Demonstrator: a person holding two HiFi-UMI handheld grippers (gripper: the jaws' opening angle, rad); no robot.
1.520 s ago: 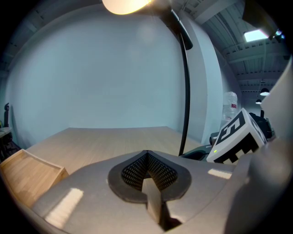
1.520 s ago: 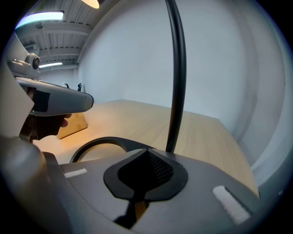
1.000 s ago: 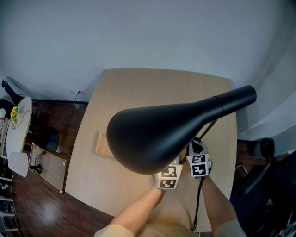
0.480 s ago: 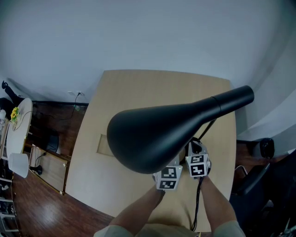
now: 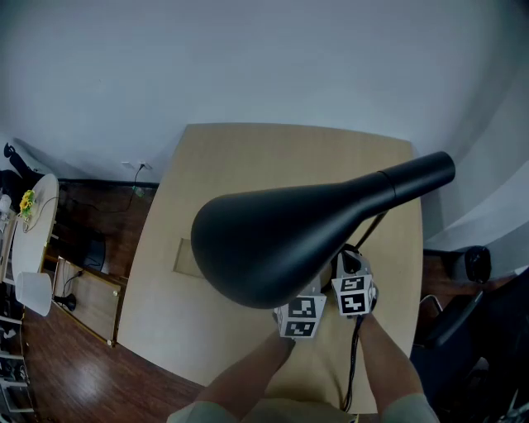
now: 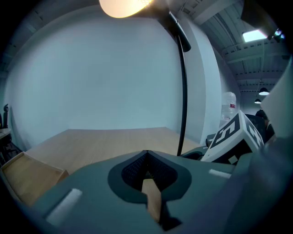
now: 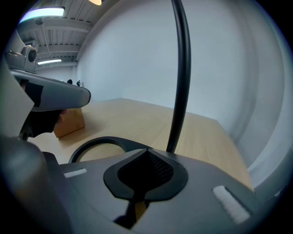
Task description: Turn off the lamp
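Observation:
A black lamp's wide shade [image 5: 281, 240] hangs over the middle of the wooden table [image 5: 248, 157] and hides both grippers' fingertips in the head view. Only their marker cubes show, the left cube [image 5: 300, 316] and the right cube [image 5: 354, 295], side by side at the near edge. The shade's underside [image 6: 121, 5] looks pale and bright at the top of the left gripper view. My left gripper [image 6: 146, 152] is shut on nothing, left of the thin stem [image 6: 183, 91]. My right gripper [image 7: 147, 150] is shut too, low over the ring-shaped lamp base [image 7: 91, 144], close to the stem [image 7: 181, 68].
A wooden block [image 5: 186, 258] lies on the table to the left of the shade. A black cord [image 5: 355, 363] runs off the near edge between the person's forearms. A dark chair [image 5: 463, 322] stands to the right and a white round table [image 5: 33, 223] on the floor at far left.
The wooden block and the table around it look dimmer than one second ago. Both grippers and the lamp stay where they were.

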